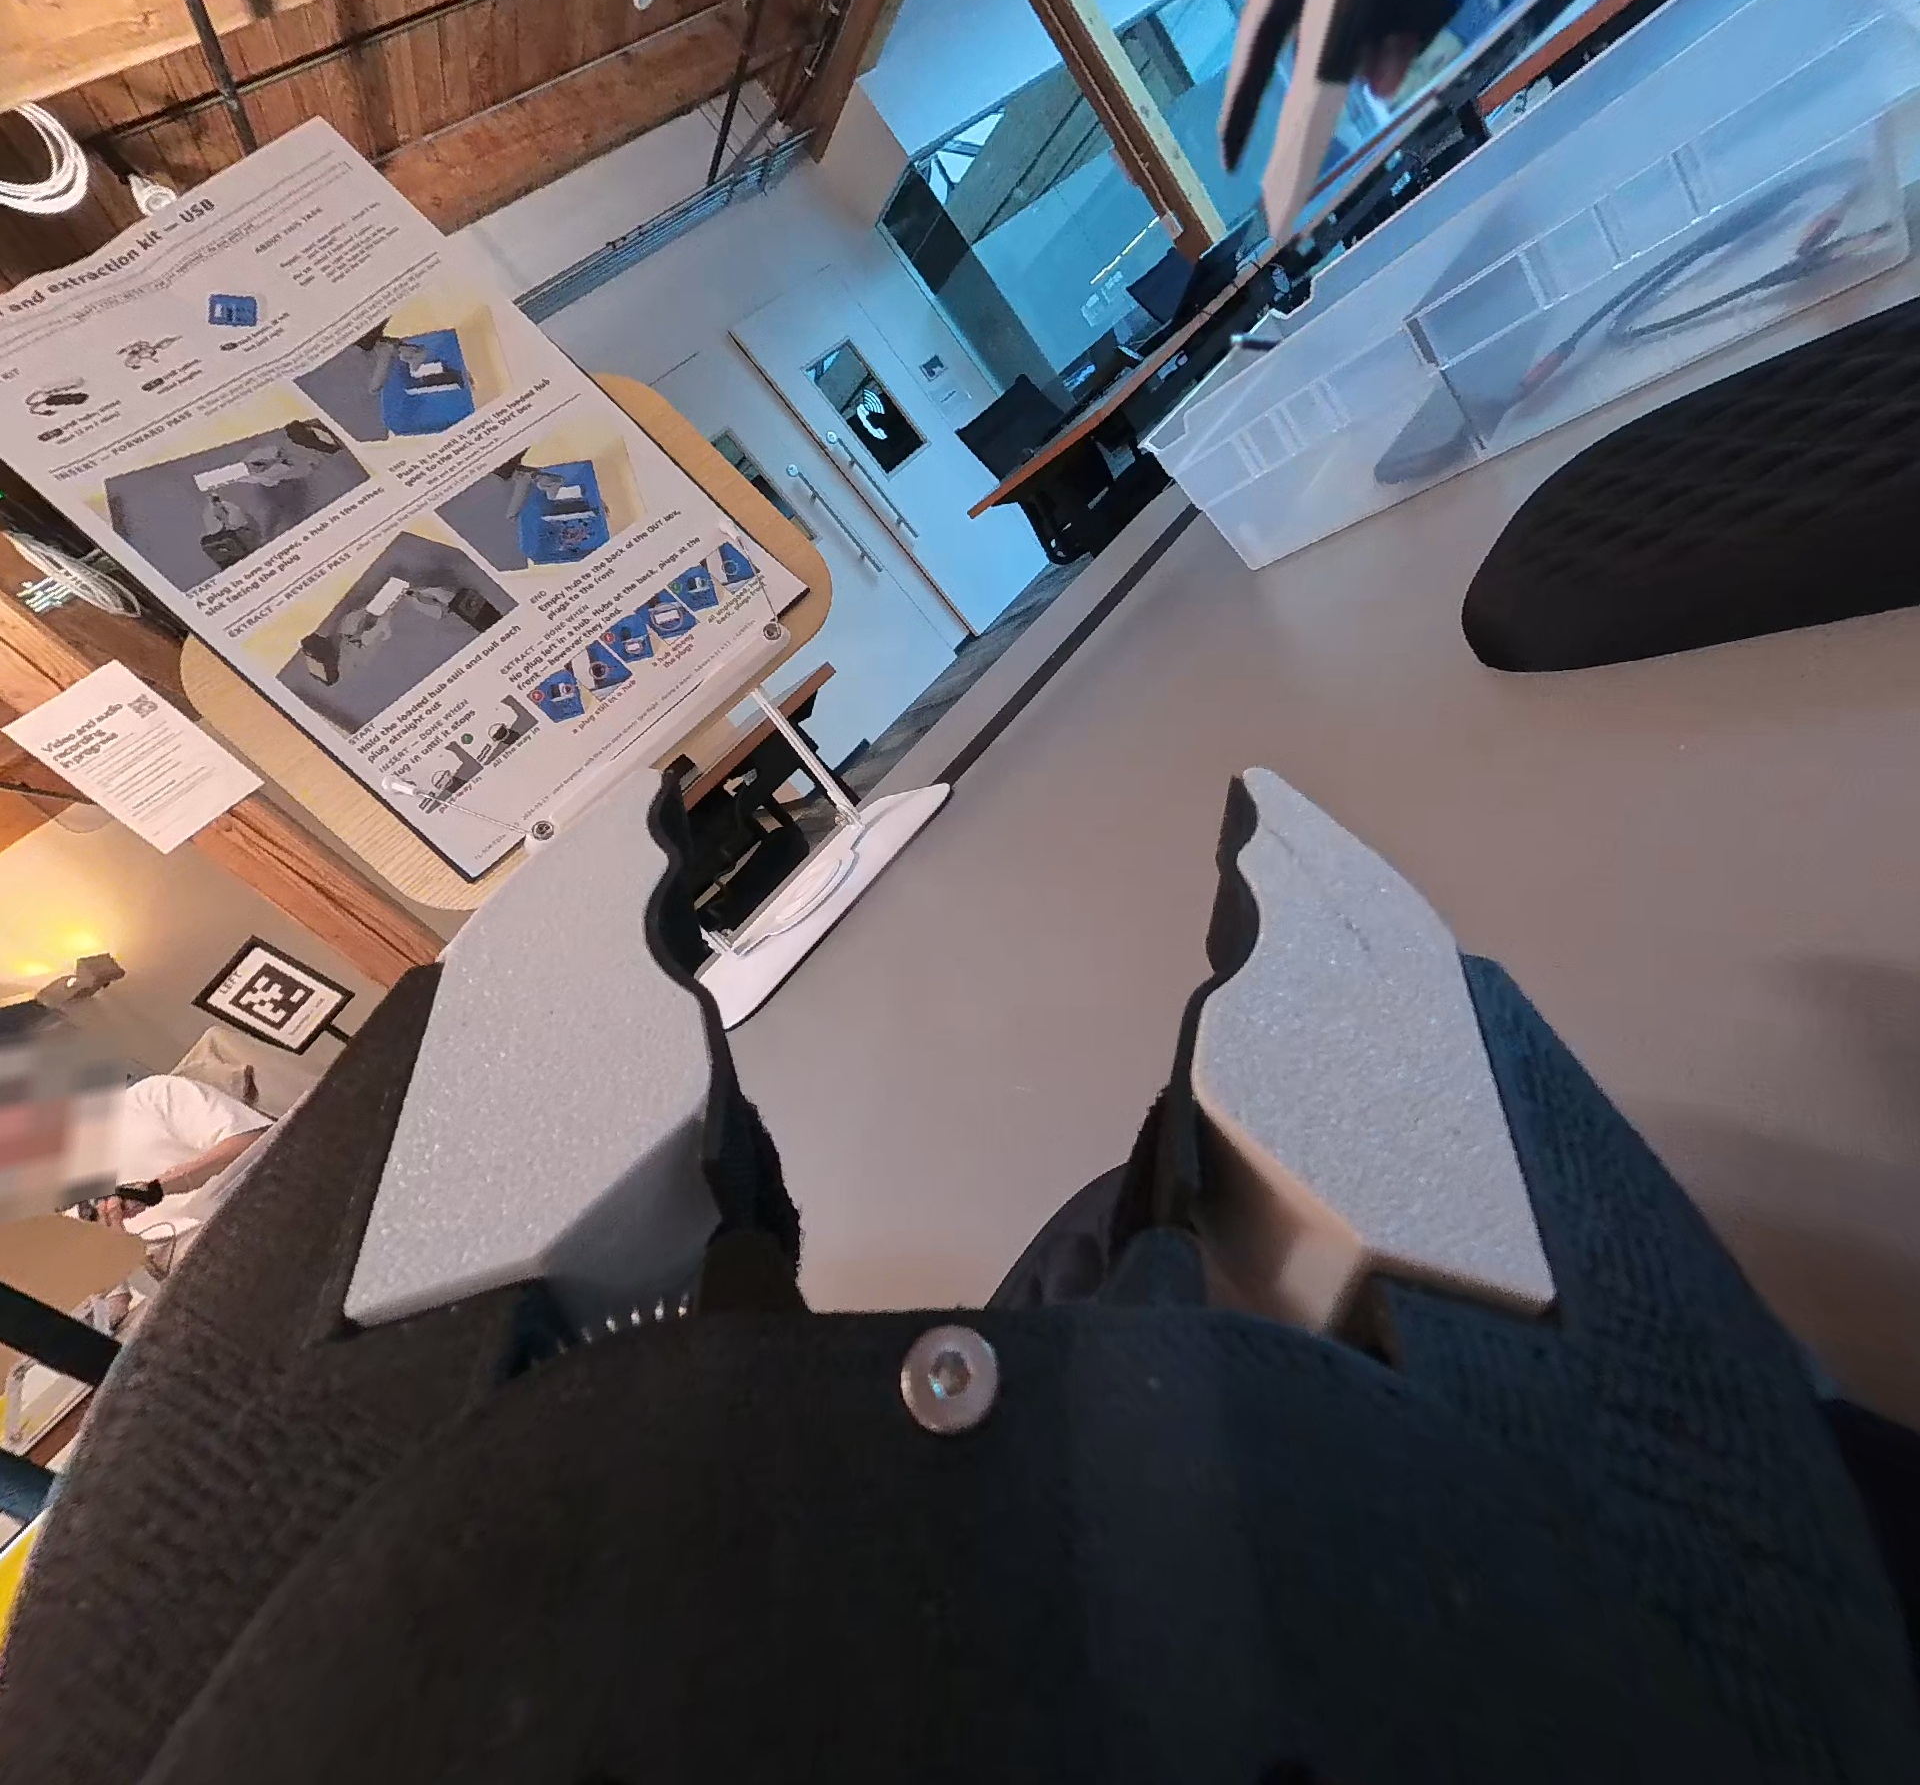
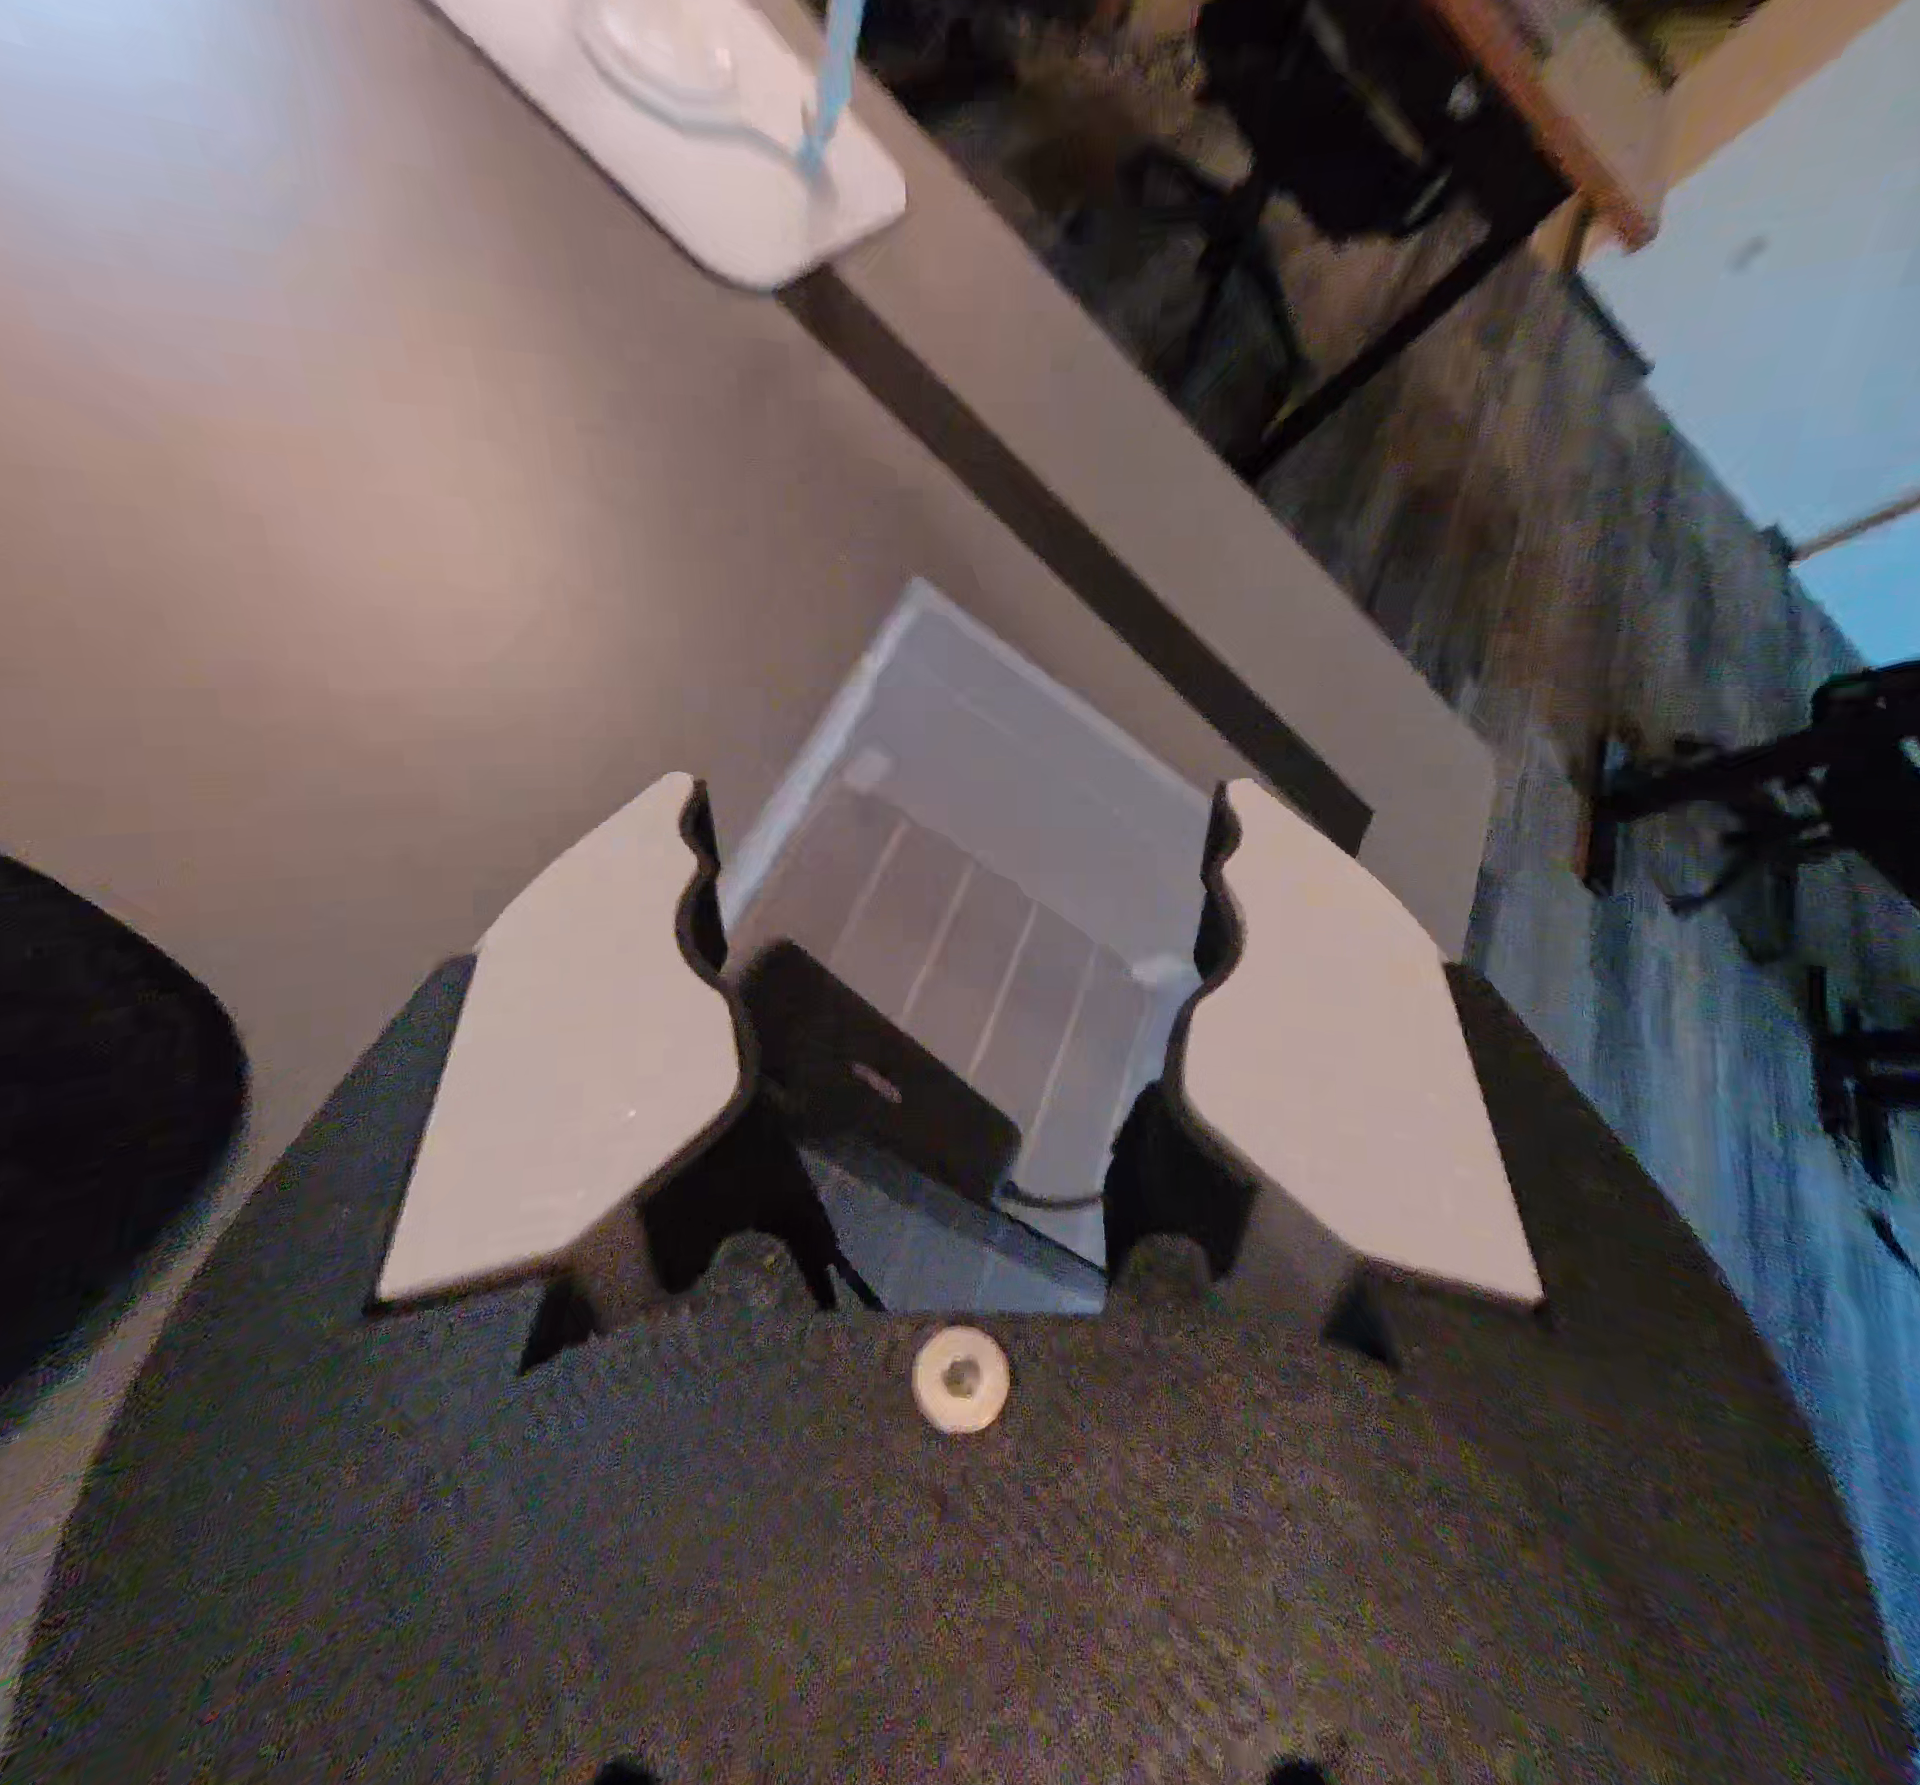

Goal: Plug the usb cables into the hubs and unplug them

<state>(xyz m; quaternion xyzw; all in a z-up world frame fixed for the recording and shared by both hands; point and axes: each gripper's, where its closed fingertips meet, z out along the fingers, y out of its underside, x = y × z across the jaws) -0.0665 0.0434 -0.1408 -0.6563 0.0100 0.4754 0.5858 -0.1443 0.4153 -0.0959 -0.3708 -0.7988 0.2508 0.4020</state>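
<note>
Right gripper hangs above the clear bin, jaws spread wide with nothing between them, and down in the gap sits the black hub, a thin cable trailing off its 5 o'clock end. Left gripper hovers low over the counter, jaws likewise wide apart and empty, pointing toward the instruction board at 11 o'clock. From that side the bin shows at 1 o'clock, beyond the black mat. My read: this is the reach for the hub. Best to come down straight between the bin walls, square the jaws across the hub's narrow sides, and close clear of the cable end, so the ports stay reachable. Whether a plug sits in it, I cannot tell.
</note>
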